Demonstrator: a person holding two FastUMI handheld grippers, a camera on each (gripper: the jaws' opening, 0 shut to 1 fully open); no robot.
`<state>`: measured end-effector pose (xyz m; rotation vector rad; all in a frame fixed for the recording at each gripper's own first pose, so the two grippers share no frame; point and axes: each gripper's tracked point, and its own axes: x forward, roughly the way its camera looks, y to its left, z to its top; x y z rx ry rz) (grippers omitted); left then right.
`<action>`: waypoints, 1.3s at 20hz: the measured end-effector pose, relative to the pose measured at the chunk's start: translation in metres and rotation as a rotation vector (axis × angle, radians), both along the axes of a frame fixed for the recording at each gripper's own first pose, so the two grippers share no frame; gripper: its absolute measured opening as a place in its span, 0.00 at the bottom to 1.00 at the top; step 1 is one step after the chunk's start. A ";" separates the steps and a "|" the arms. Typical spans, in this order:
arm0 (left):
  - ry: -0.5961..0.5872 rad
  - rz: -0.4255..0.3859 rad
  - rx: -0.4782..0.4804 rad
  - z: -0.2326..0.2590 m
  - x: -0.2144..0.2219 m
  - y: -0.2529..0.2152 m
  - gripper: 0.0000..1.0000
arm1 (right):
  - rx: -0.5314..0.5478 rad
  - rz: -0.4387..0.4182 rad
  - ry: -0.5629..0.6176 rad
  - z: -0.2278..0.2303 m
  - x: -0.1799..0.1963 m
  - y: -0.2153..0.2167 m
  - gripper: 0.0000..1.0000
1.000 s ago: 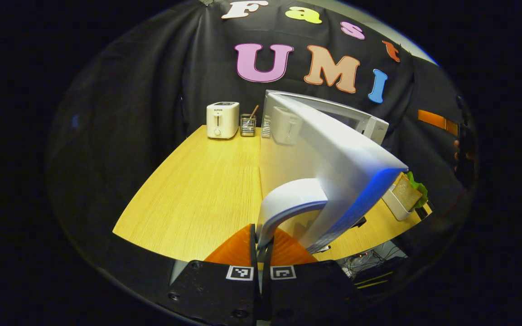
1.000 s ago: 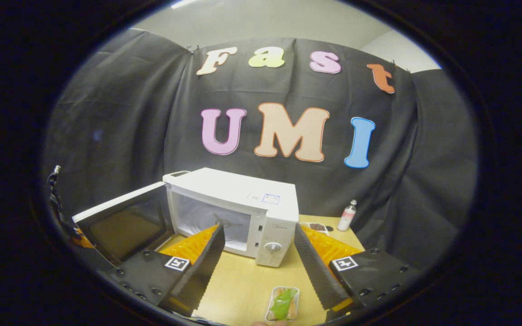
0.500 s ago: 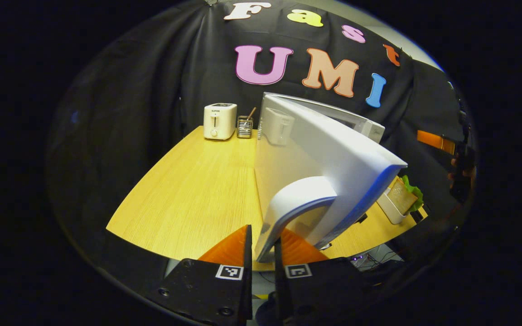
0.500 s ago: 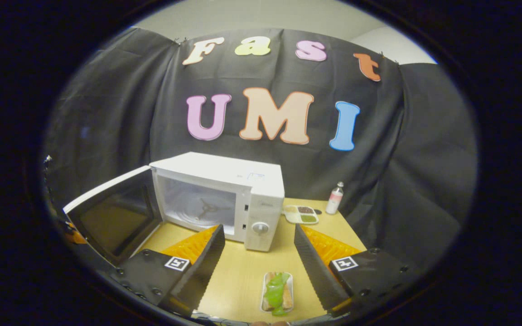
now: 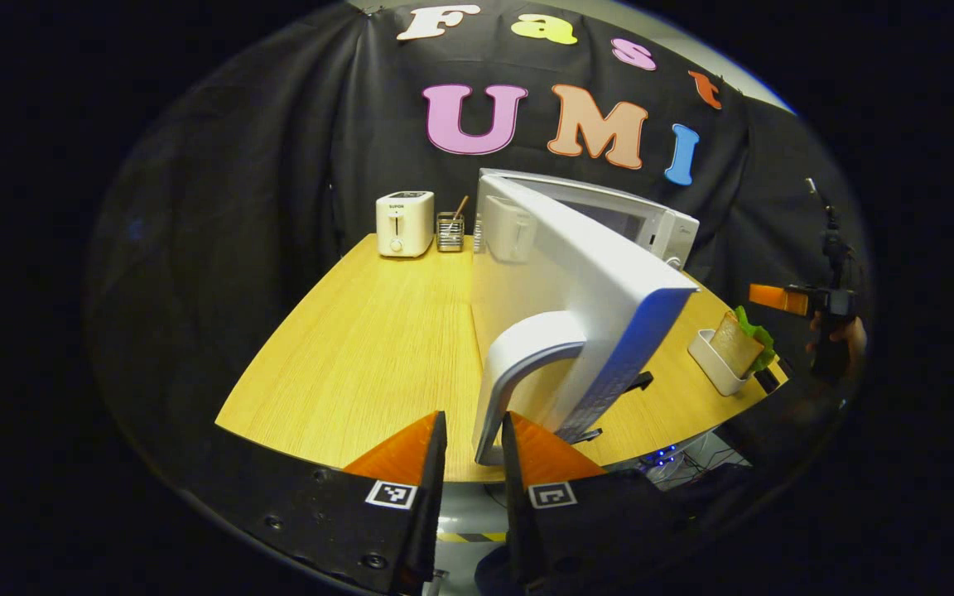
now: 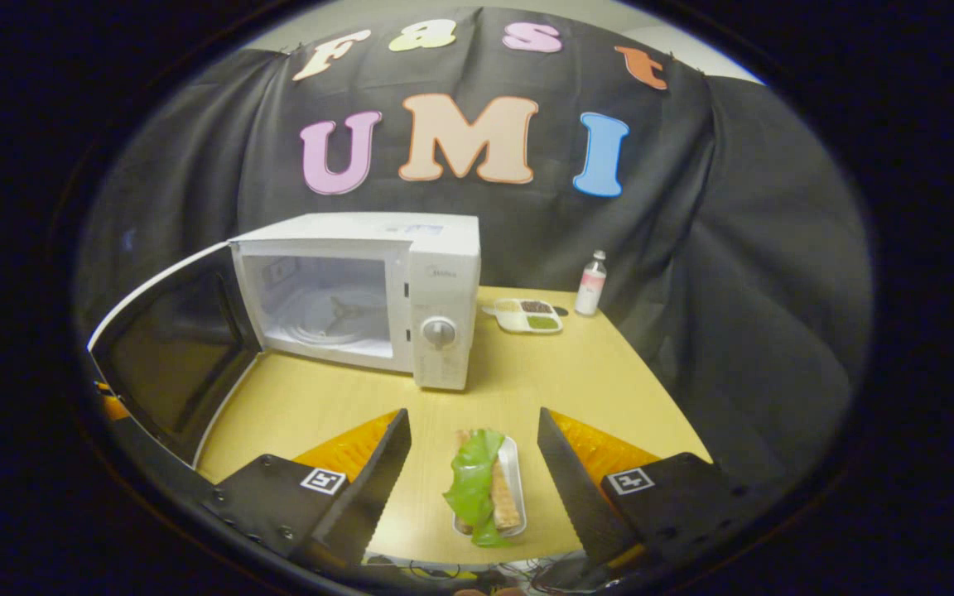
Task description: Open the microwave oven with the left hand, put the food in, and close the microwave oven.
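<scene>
At the far left corner of the pale wooden desk (image 5: 361, 331) stands a small cream toaster (image 5: 405, 223), and just beside it a wire-mesh holder with a wooden stick poking out (image 5: 450, 230). The left tongs (image 5: 472, 451) sit low at the desk's near edge, their fingers a narrow gap apart with the curved white door handle (image 5: 518, 364) between them — whether either finger presses on it I cannot tell. That handle belongs to the white microwave door (image 5: 585, 281), which stands swung wide open. In the right gripper view the boxy white microwave oven (image 6: 436, 273) sits toward the back of the desk (image 6: 593, 381), its cavity (image 6: 320, 306) open and showing a glass turntable, with a round dial on the front panel.

Nearer the front edge lies the food — a small white tray holding a rolled wrap with a green lettuce leaf (image 6: 485, 488), resting on the desk. The right tongs (image 6: 473, 463) hover above it, spread wide with a finger on either side and gripping nothing. Further right, toward the back, a white divided dish of condiments (image 6: 527, 314) sits beside a small clear bottle with a pink label (image 6: 589, 285).
</scene>
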<state>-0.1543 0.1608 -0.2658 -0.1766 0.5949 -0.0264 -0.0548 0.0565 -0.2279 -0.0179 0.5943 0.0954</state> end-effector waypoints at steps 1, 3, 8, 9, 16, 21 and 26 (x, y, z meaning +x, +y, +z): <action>0.026 0.006 -0.023 0.001 -0.008 -0.001 0.44 | 0.000 -0.004 0.014 -0.007 -0.002 -0.001 0.98; -0.030 0.062 0.026 0.021 -0.014 0.018 0.70 | -0.001 -0.006 0.042 -0.018 -0.004 -0.001 0.98; -0.093 0.064 0.220 0.077 -0.026 0.040 0.93 | -0.026 0.007 0.091 -0.041 -0.006 0.001 0.97; -0.133 0.064 0.247 0.100 -0.023 0.043 0.93 | -0.033 0.010 0.098 -0.047 -0.006 0.001 0.98; -0.493 0.163 0.224 0.242 0.025 0.035 0.99 | -0.032 -0.019 0.177 -0.082 -0.015 -0.004 0.92; -0.702 0.202 0.074 0.296 0.049 -0.002 0.94 | -0.012 -0.045 0.231 -0.098 -0.019 -0.005 0.68; -0.611 0.182 -0.009 0.266 0.073 -0.024 0.95 | -0.008 -0.010 0.244 -0.101 -0.014 0.001 0.35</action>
